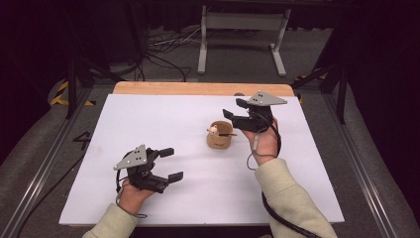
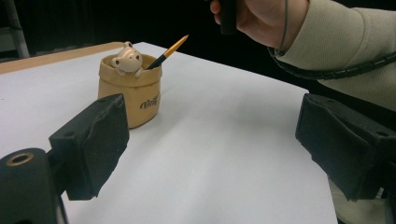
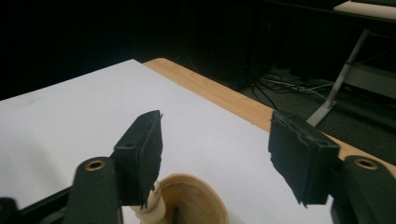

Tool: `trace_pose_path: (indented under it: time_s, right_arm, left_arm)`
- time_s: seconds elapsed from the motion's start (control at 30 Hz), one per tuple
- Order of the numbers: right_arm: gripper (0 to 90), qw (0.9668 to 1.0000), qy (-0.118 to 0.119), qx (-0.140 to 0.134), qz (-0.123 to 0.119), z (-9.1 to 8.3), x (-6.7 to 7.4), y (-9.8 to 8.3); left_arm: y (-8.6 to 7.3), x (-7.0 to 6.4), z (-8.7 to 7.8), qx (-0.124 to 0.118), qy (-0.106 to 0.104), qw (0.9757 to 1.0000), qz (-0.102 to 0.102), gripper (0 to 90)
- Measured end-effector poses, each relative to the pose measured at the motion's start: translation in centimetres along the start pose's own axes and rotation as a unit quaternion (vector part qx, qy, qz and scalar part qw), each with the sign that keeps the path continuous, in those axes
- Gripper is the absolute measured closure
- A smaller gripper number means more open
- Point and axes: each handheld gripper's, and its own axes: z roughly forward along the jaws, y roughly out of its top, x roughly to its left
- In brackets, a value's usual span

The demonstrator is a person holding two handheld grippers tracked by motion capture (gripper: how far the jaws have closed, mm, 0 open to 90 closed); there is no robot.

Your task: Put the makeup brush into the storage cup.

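Pencil stood tilted inside the tan pot with the small bear figure on its rim, mid white table. Placement looked done. Right gripper hovered just above the pot, jaws spread, nothing between them. Left gripper sat well apart near the front edge, jaws wide, empty. Probably only pulling the right hand away was left.

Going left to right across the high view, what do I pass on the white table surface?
Left tongs with jaws open, nothing between them → tan pot with a small bear figure on its rim and a pencil inside → right tongs, jaws open and empty, just above and right of the pot.
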Motion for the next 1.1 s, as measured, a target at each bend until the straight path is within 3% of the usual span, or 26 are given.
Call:
trace_pose_path:
  time_s: [0.3, 0.6, 1.1]
  right_arm:
    - [24.5, 0.9992, 0.023, -0.021, -0.024, -2.6, 0.6, 0.4]
    - [10.7, 0.9979, 0.032, -0.047, -0.031, -5.6, 1.0, -0.2]
    - [5.3, 0.9955, 0.05, -0.073, -0.032, -10.4, 1.2, -2.5]
  left_arm:
    - [0.2, -0.3, -1.1, 0.003, 0.005, 1.0, -0.001, 8.6]
    - [0.3, -0.6, -2.7, 0.0, 0.02, 0.9998, -0.001, 4.1]
    - [-0.2, -0.6, -5.8, -0.01, 0.046, 0.9989, -0.006, 2.0]
